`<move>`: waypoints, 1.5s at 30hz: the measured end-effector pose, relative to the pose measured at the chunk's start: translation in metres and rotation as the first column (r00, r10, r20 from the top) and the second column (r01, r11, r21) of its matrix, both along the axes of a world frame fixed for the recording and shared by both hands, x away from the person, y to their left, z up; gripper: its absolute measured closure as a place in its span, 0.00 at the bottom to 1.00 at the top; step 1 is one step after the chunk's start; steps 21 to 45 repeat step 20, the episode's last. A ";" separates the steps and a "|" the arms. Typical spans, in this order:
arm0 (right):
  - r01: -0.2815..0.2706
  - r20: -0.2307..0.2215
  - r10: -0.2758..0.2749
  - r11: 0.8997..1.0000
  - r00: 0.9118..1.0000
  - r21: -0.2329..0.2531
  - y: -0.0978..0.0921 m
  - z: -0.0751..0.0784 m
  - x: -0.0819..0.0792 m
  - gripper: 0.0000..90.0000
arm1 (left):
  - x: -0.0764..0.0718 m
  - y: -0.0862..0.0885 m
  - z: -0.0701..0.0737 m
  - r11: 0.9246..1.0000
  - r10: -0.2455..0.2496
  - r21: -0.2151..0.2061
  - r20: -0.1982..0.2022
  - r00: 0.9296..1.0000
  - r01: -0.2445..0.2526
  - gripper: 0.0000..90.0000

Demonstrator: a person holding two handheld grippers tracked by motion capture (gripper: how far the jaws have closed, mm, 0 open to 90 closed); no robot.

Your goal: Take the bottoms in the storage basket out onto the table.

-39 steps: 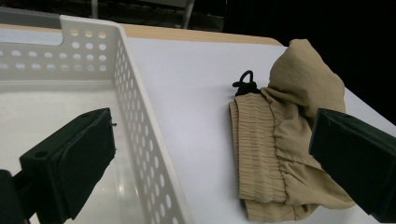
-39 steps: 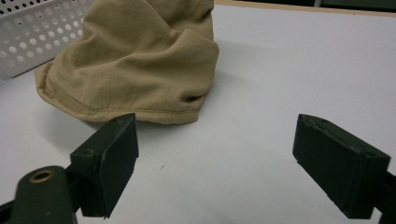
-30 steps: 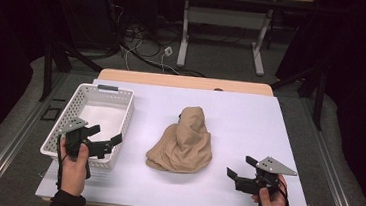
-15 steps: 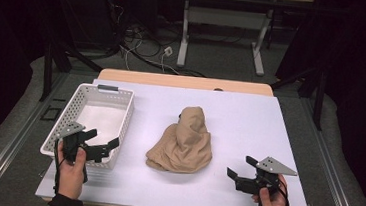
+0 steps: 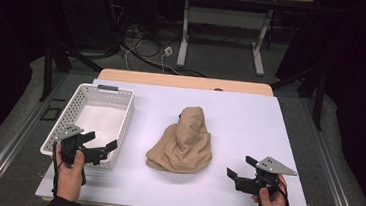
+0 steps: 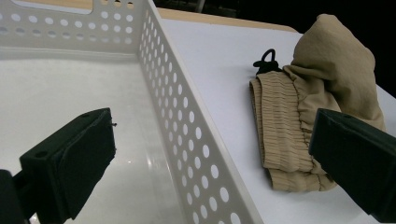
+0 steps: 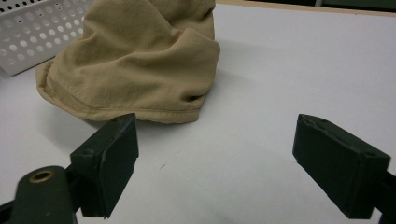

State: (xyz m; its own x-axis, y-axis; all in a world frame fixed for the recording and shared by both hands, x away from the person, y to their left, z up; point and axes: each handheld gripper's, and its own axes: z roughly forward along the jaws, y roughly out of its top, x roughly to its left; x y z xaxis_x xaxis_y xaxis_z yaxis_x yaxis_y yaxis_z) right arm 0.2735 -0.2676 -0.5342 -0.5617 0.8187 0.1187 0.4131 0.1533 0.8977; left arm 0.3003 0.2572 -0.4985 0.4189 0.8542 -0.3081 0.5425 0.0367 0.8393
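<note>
A crumpled tan garment (image 5: 183,143) lies heaped in the middle of the white table top (image 5: 250,119). In the left gripper view its elastic waistband (image 6: 280,126) and a black drawstring (image 6: 267,59) show. A white perforated basket (image 5: 129,114) stands to its left with nothing in it. My left gripper (image 5: 101,142) hovers open at the basket's near right corner, one jaw over the basket floor (image 6: 70,93) and the other past the basket wall (image 6: 187,116). My right gripper (image 5: 240,167) is open low over the table, right of the garment (image 7: 140,60), holding nothing.
The table's wooden far edge (image 5: 188,82) shows behind the white top. Beyond it are cables on the floor (image 5: 145,54) and another table's legs (image 5: 184,38). Bare white surface lies right of the garment (image 7: 289,70). The basket's corner (image 7: 32,32) sits left of the cloth.
My left gripper has drifted slightly toward the table's near edge beside the basket. The right gripper and the garment have stayed put.
</note>
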 end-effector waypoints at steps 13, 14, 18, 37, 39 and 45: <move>-0.005 0.000 0.005 1.000 1.000 -0.006 0.000 0.000 0.000 0.16 | 0.001 0.001 -0.002 1.000 0.003 -0.005 -0.007 1.000 -0.003 0.01; -0.005 0.003 0.005 1.000 1.000 -0.005 0.000 0.000 0.000 0.16 | 0.001 0.001 -0.002 1.000 0.003 -0.005 -0.007 1.000 -0.003 0.01; -0.006 0.001 0.006 1.000 1.000 -0.006 0.000 0.000 0.000 0.16 | 0.001 0.001 -0.002 1.000 0.004 -0.007 -0.006 1.000 -0.004 0.01; -0.006 0.000 0.006 1.000 1.000 -0.006 0.000 0.000 0.000 0.16 | 0.001 0.001 -0.002 1.000 0.006 -0.005 -0.004 1.000 -0.006 0.01; -0.006 0.000 0.006 1.000 1.000 -0.006 0.000 0.000 0.000 0.16 | 0.001 0.001 -0.002 1.000 0.006 -0.005 -0.004 1.000 -0.006 0.01; -0.006 0.000 0.006 1.000 1.000 -0.006 0.000 0.000 0.000 0.16 | 0.001 0.001 -0.002 1.000 0.006 -0.005 -0.004 1.000 -0.006 0.01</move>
